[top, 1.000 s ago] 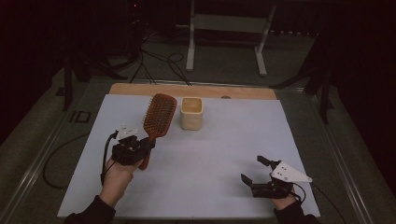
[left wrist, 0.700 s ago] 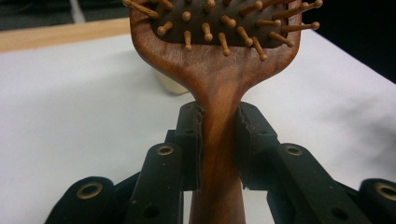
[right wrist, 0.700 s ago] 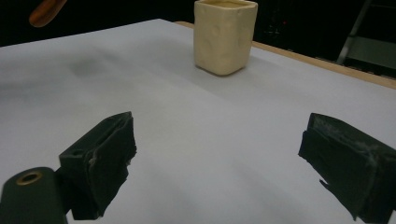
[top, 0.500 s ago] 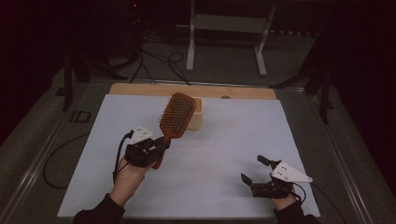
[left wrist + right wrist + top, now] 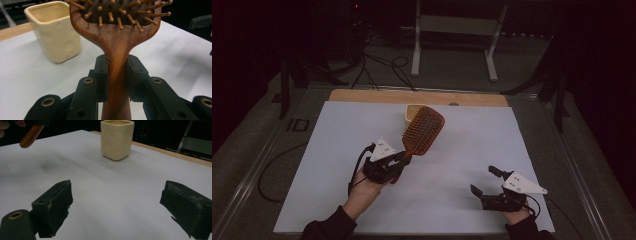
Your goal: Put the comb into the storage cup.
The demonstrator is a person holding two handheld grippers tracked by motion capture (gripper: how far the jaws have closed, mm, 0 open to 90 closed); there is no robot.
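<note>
One wooden paddle hairbrush point(image 5: 423, 131), clamped by its handle in the left gripper point(image 5: 404, 157), has swung rightward to overlap the cream square ceramic cup point(image 5: 411, 113), suggesting insertion; the right gripper point(image 5: 484, 181) rests wide, empty, lower right.

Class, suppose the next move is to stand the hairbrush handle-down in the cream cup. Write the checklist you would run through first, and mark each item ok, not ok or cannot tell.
1. Left gripper shut on the hairbrush handle: ok.
2. Grip is at the neck below the bristles, handle end free: ok.
3. Cream cup upright: ok.
4. Cup empty: cannot tell, its inside is hidden.
5. Right gripper open and away from the cup: ok.
6. Handle end pointing down at the cup mouth: not ok, the brush is held head-up beside the cup.
</note>
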